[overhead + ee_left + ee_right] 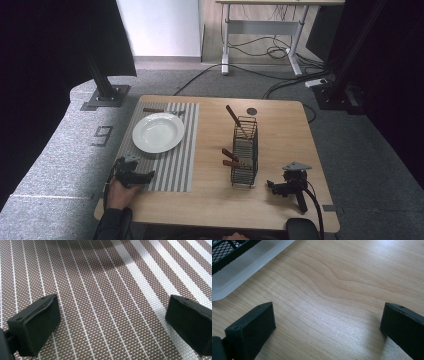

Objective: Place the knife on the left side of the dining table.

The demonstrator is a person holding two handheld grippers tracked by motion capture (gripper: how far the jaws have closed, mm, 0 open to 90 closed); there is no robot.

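My left gripper point(131, 176) released over striped placemat point(176, 150), desk's near-left corner. Right gripper point(289, 186) released, near-right edge. White plate point(158, 132) on placemat: likely rigid, slippery, breakable; I'd pinch rim.

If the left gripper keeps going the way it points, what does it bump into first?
Probably the striped placemat: the open left gripper looks down at it, with nothing between its jaws. How far off is unclear.

White plate point(158, 132) on striped placemat point(177, 160), black wire basket point(245, 150) beside
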